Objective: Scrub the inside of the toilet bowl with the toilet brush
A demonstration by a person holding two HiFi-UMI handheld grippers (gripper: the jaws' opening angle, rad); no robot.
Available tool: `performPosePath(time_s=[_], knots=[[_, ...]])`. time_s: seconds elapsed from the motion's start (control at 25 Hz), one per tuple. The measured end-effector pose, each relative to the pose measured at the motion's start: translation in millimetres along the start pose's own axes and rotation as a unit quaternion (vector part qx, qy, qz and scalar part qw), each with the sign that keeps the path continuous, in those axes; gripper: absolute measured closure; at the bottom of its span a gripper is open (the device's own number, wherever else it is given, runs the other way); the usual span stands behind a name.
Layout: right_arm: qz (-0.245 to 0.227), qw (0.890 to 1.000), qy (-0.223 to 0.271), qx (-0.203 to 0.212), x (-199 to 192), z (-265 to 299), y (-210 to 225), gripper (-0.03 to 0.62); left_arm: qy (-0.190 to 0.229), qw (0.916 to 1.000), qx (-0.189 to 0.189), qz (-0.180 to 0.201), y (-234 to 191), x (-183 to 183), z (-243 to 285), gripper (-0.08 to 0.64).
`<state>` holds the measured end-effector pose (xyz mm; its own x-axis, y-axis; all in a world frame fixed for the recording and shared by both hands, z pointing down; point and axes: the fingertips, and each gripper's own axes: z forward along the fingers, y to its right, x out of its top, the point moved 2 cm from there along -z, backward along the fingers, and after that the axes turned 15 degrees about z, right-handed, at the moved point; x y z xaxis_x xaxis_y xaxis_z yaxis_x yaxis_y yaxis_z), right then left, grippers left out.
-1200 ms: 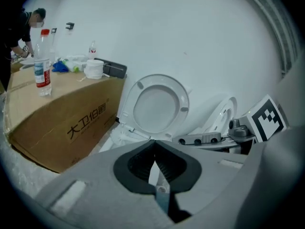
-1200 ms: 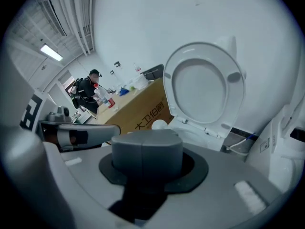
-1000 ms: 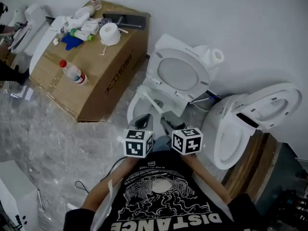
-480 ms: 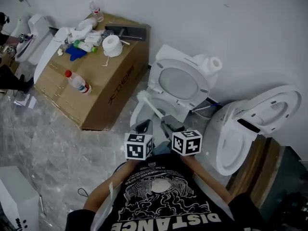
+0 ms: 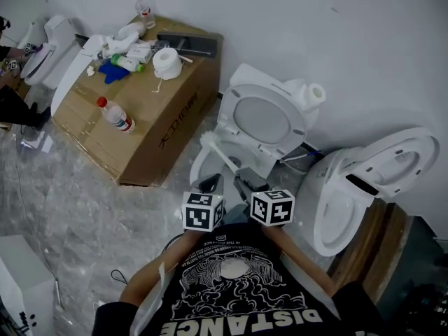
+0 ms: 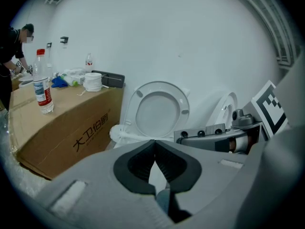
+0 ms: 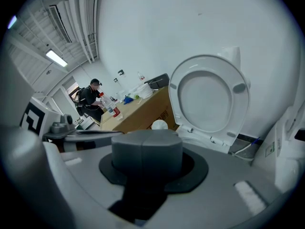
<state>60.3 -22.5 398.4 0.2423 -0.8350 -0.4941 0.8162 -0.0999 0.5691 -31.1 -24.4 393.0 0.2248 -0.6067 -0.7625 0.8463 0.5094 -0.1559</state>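
A white toilet (image 5: 198, 161) stands against the wall with its lid and seat (image 5: 260, 121) raised. The white toilet brush (image 5: 208, 141) has its head over the bowl's left rim, and its handle slants down toward me. My right gripper (image 5: 241, 182) is shut on the handle's near end; in the right gripper view the brush head (image 7: 159, 124) shows just past the closed pads (image 7: 147, 144). My left gripper (image 5: 212, 180) hovers beside it on the left, its jaws shut with nothing between them (image 6: 154, 147). The brush head (image 6: 116, 133) lies left of the seat (image 6: 161, 111).
A large cardboard box (image 5: 150, 142) stands left of the toilet, carrying a bottle (image 5: 115, 114), a paper roll (image 5: 166, 61) and cleaning items. A second toilet (image 5: 350, 194) lies tipped at the right on wood. Another toilet (image 5: 49, 44) is far left. A person (image 7: 90, 101) stands beyond the box.
The head view has shifted slightly. The brush head sits a little lower at the bowl's left rim than one second ago; both grippers have stayed close together in front of the bowl.
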Motion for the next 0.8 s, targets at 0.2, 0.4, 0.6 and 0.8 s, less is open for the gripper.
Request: performPosePath(time_s=[0.2, 0.4, 0.6, 0.8], knots=[[0.003, 1.000, -0.003, 0.002, -5, 1, 0, 0.443, -0.001, 1.0000, 0.001, 0.000, 1, -5, -2, 0.561], [0.005, 1.000, -0.007, 0.004, -9, 0, -2, 0.443, -0.003, 1.0000, 0.003, -0.003, 1, -8, -6, 0.561], [0.006, 1.000, -0.011, 0.007, -12, -1, -2, 0.443, -0.004, 1.0000, 0.007, -0.005, 1, -9, -9, 0.561], [0.003, 1.000, -0.011, 0.008, -14, -2, -5, 0.443, -0.005, 1.0000, 0.005, -0.002, 3, -11, -11, 0.561]])
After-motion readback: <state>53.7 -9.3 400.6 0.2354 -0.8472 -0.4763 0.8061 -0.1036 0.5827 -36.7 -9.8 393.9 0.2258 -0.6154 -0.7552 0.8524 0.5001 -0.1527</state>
